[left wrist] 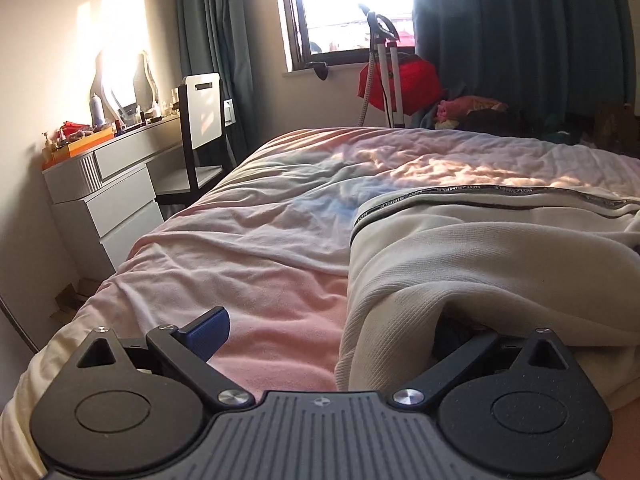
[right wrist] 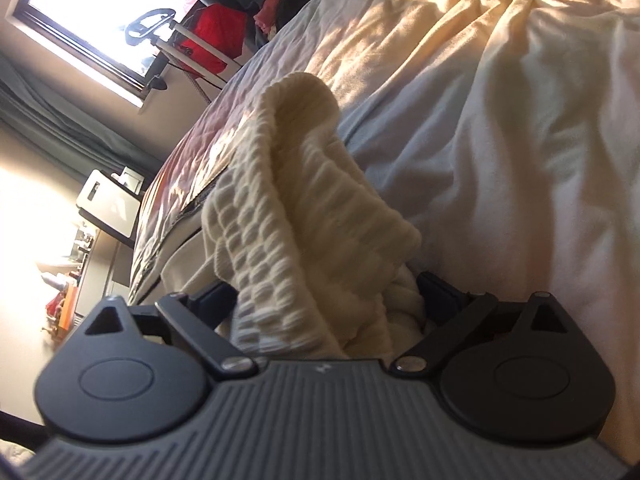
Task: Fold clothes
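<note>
Cream knit garment (left wrist: 480,264) spread on bed (left wrist: 248,248), long axis running rightward from left gripper (left wrist: 336,332). Left gripper wide open, one finger under garment edge, nothing pinched. Right gripper (right wrist: 324,300) straddles bunched ribbed end; whether clamped, cannot tell.

Left gripper (left wrist: 336,332): grey ribbed body with a small round mark at centre top, flanked by two black rounded housings, each with a circular recess and a triangular cut-out. Black link arms pivot on silver screws. One finger (left wrist: 208,334) shows a blue pad. Right gripper (right wrist: 326,300): same grey ribbing, black housings, silver screws, dark fingers.
</note>
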`<state>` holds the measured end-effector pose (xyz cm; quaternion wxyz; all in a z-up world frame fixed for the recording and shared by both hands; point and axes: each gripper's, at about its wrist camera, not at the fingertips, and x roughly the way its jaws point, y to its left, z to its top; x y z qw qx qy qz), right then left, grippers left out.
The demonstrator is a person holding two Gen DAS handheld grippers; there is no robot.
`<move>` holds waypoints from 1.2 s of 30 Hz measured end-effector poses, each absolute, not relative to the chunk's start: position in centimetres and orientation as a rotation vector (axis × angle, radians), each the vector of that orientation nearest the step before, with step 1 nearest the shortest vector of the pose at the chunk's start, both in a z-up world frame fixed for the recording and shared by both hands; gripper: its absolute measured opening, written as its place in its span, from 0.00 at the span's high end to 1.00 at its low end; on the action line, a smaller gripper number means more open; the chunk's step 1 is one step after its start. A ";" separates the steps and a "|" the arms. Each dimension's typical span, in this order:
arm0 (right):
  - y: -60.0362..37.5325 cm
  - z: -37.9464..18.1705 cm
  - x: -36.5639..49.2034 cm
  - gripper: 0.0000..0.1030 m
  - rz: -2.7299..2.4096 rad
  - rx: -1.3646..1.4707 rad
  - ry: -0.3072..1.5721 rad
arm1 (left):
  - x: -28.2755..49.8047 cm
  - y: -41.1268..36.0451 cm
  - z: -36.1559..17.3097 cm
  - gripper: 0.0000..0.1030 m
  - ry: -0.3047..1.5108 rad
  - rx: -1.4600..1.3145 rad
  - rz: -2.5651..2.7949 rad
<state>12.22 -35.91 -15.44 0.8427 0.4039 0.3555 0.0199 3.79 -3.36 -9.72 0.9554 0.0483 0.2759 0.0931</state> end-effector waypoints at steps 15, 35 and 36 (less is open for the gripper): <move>-34.1 -15.4 12.8 0.04 0.060 0.735 0.829 | 5.0 -1.1 -9.7 0.01 0.638 -0.061 0.165; -36.5 -13.1 11.5 0.54 0.004 0.810 0.709 | 2.9 2.1 -6.3 0.05 0.650 -0.118 -0.241; -36.3 -13.2 11.7 0.54 0.001 0.815 0.711 | 3.0 3.3 -6.0 0.01 0.641 -0.203 -0.267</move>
